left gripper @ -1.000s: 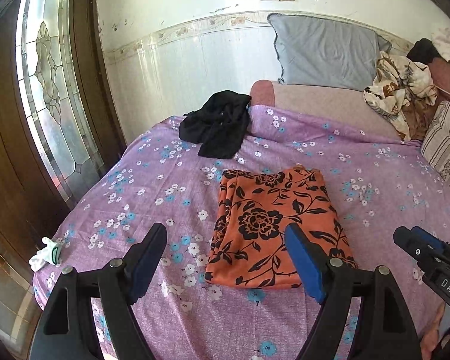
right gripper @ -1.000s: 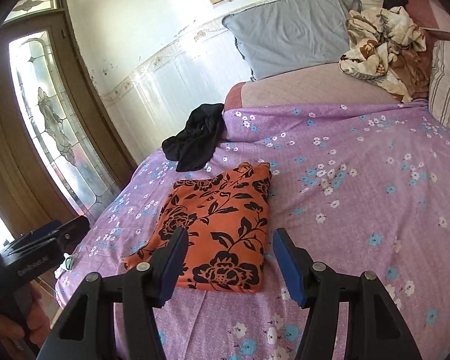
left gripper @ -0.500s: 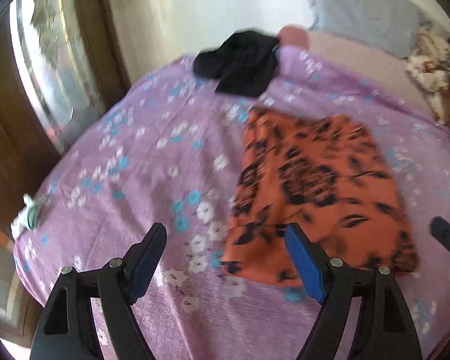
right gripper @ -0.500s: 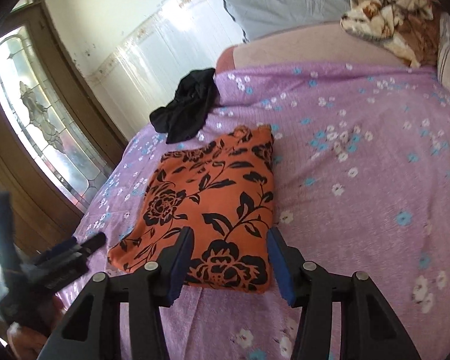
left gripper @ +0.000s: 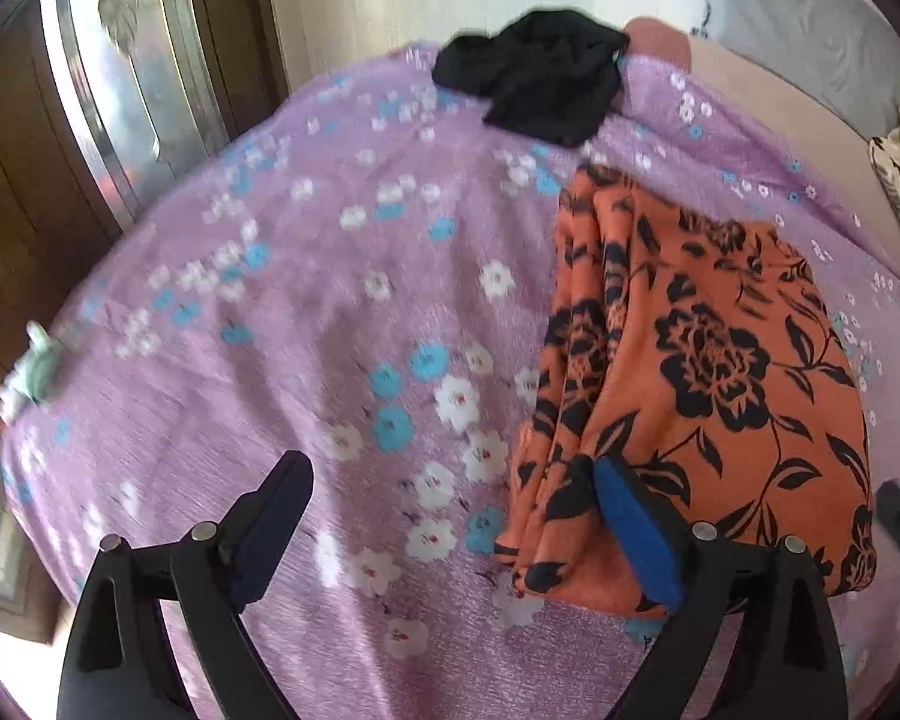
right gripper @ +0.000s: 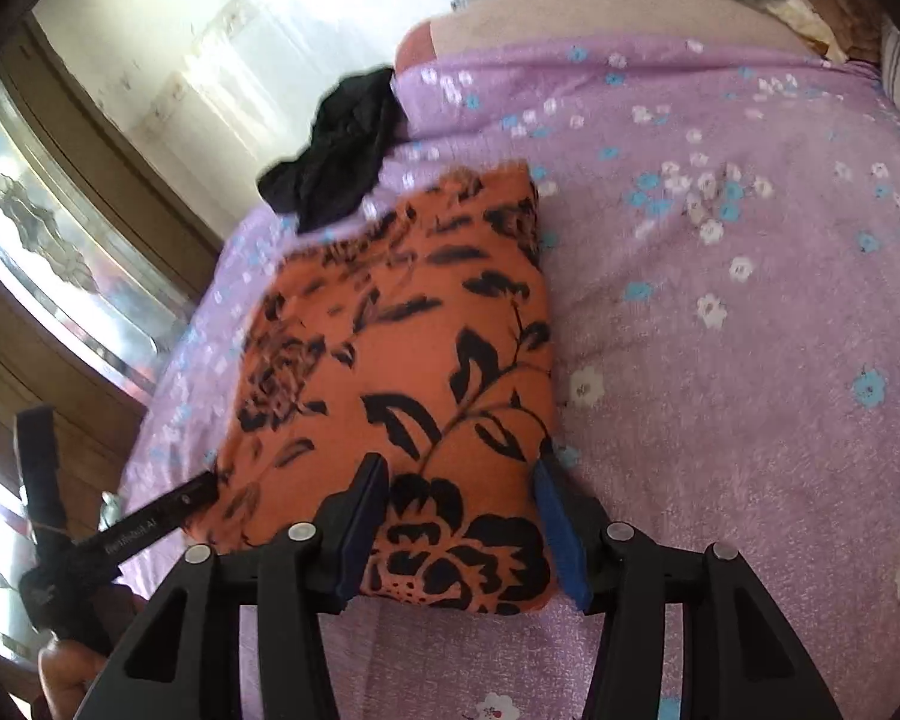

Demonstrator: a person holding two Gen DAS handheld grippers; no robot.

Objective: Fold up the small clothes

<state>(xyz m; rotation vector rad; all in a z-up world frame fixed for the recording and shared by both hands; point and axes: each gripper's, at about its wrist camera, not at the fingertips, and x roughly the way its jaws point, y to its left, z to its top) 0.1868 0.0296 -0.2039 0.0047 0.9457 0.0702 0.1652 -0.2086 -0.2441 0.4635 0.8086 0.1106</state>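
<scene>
The folded orange cloth (left gripper: 720, 372) lies on the purple bed (left gripper: 306, 312), near a black garment (left gripper: 540, 81). Left tongs (left gripper: 450, 516) gape at its near left corner; right tongs (right gripper: 459, 516), released, straddle its near right corner.

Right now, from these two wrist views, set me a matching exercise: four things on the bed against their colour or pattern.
Things:
1. folded garment
2. crumpled garment
3. bedspread
4. pillow

Descriptions:
A. plain grey
B. purple with small white and blue flowers
C. black
D. orange with black flowers

Pairs: 1-D, 2-C, 3-B, 4-A
</scene>
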